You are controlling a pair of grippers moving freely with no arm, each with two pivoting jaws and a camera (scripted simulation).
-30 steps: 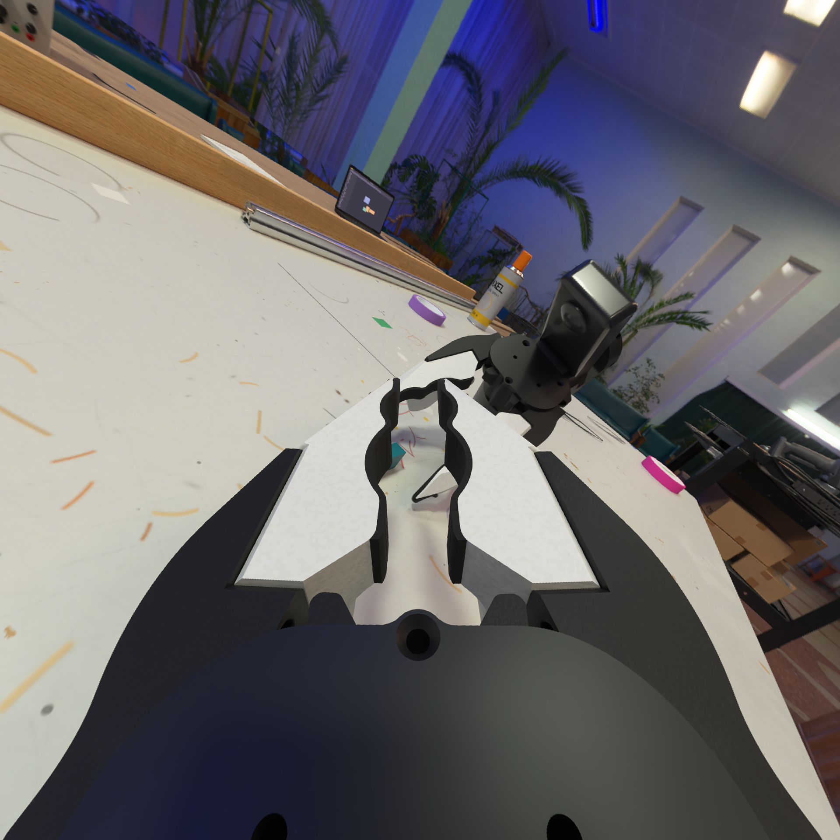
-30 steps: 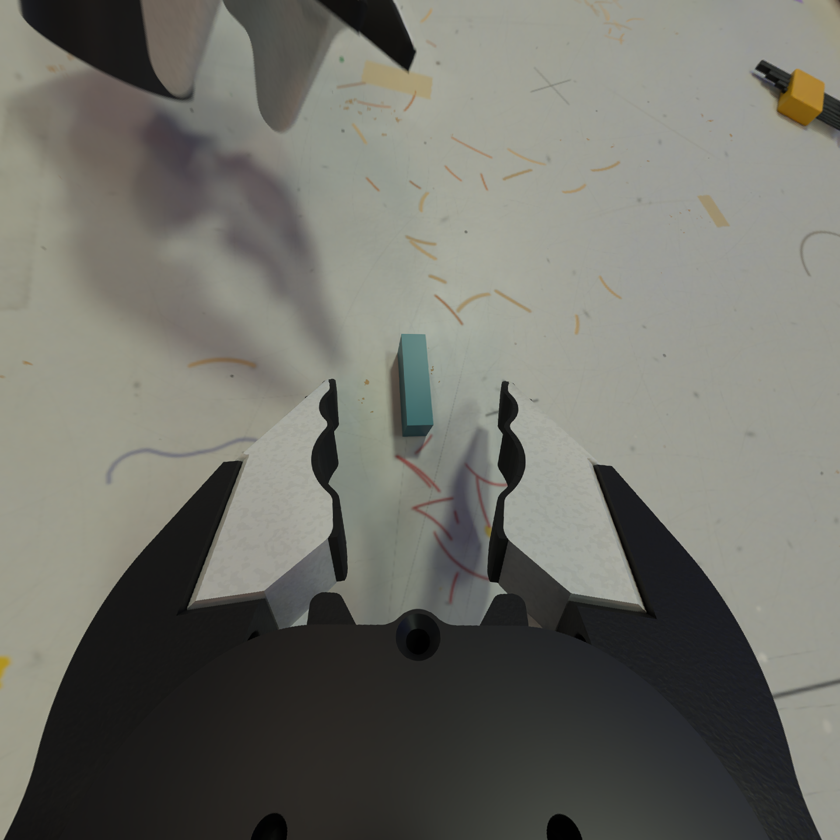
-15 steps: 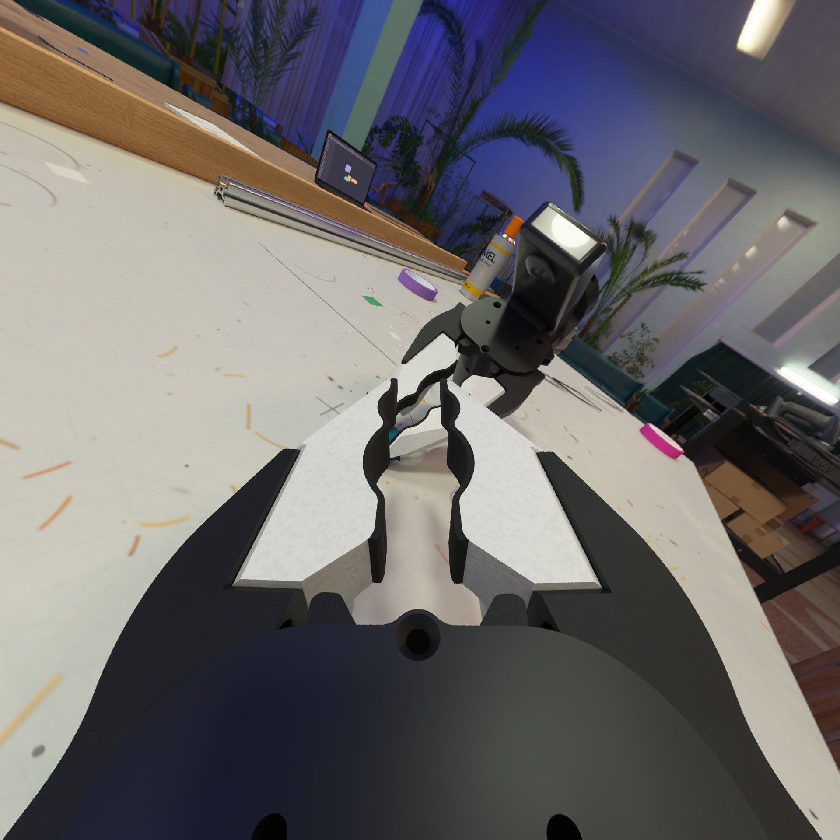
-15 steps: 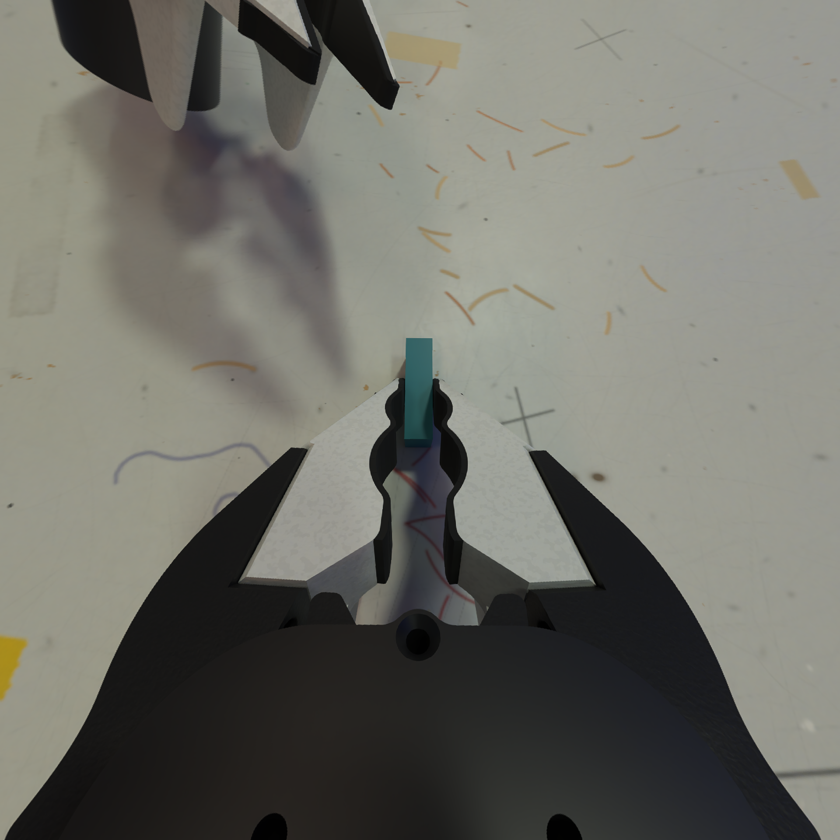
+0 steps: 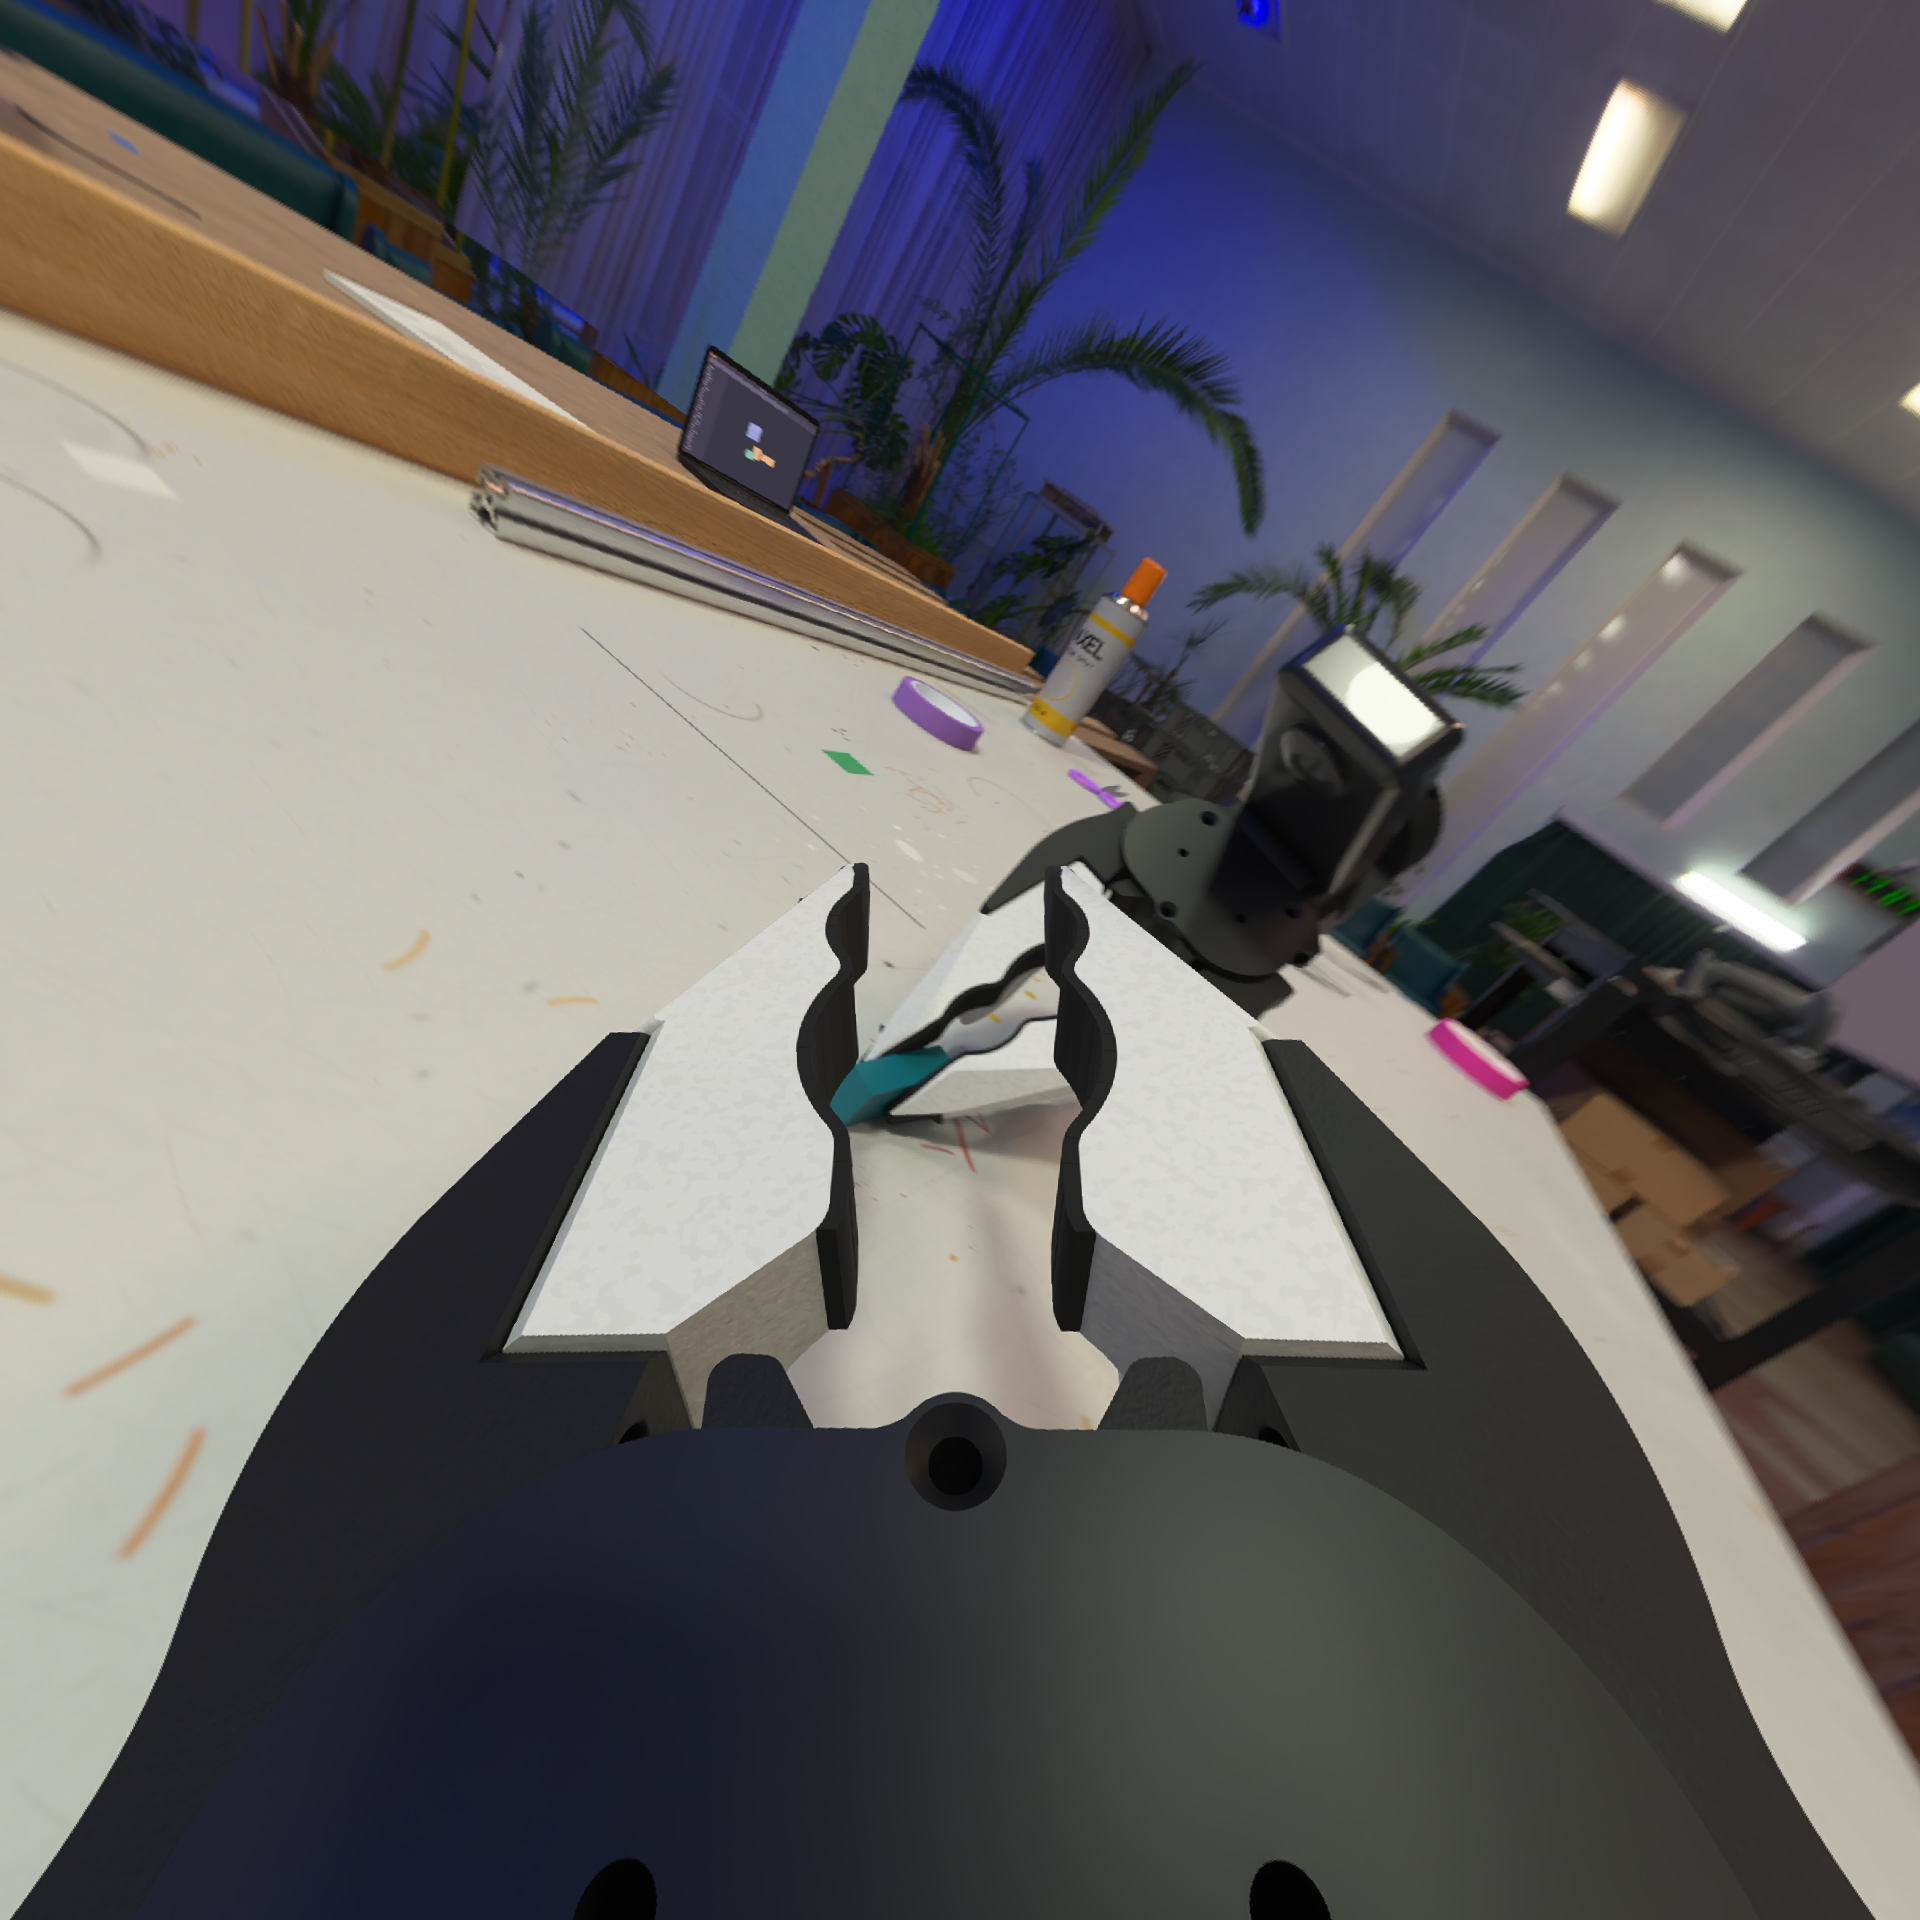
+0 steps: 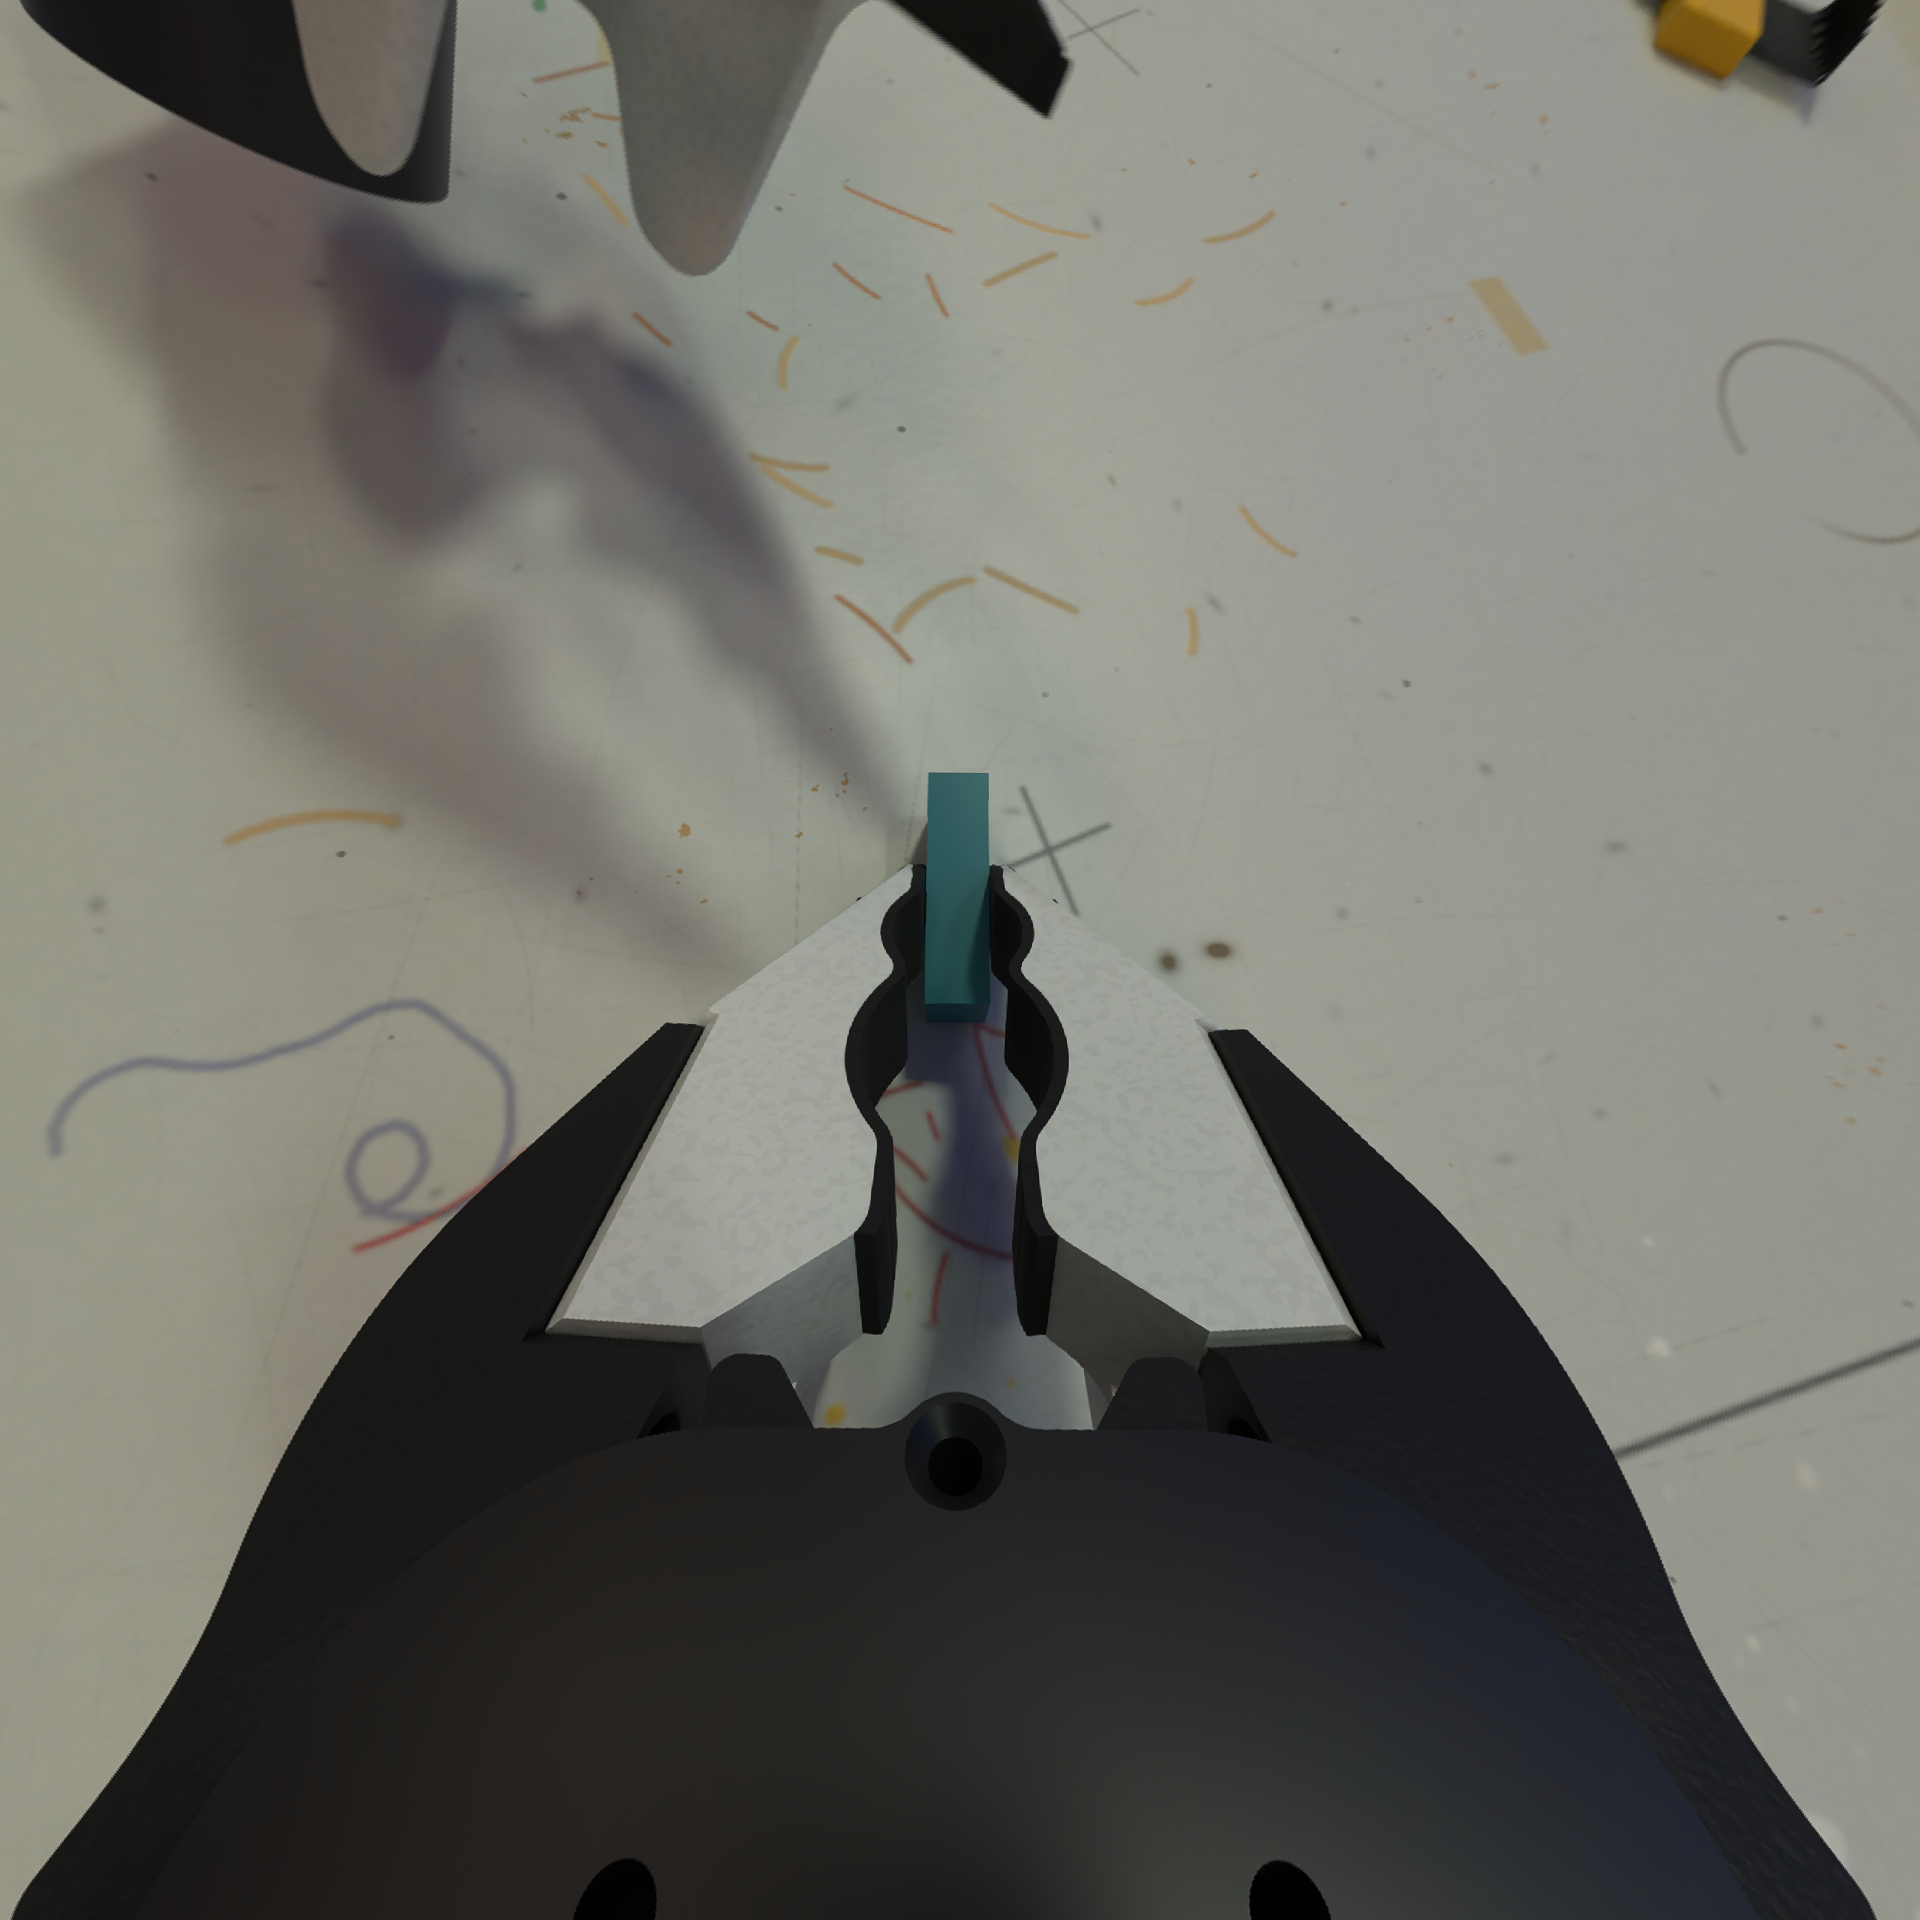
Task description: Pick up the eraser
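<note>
The eraser (image 6: 956,894) is a small teal block. My right gripper (image 6: 956,878) is shut on it, and its far end sticks out past the fingertips. In the left wrist view the right gripper (image 5: 925,1060) points down at the white table (image 5: 312,831) with the eraser (image 5: 883,1081) in its tips, tilted, low over the surface. I cannot tell if it touches the table. My left gripper (image 5: 954,883) is open and empty, a short way from the eraser and aimed at it. Its fingers (image 6: 686,156) show at the top of the right wrist view.
A purple tape roll (image 5: 935,712), a spray can (image 5: 1091,665) and an aluminium rail (image 5: 727,571) lie farther back. A laptop (image 5: 748,436) stands on the wooden bench. A magenta tape roll (image 5: 1475,1055) sits near the right table edge. A yellow and black tool (image 6: 1745,31) lies far right.
One second ago the right gripper was open around the eraser; it shut on it and still holds it. The left gripper's jaws have spread wider.
</note>
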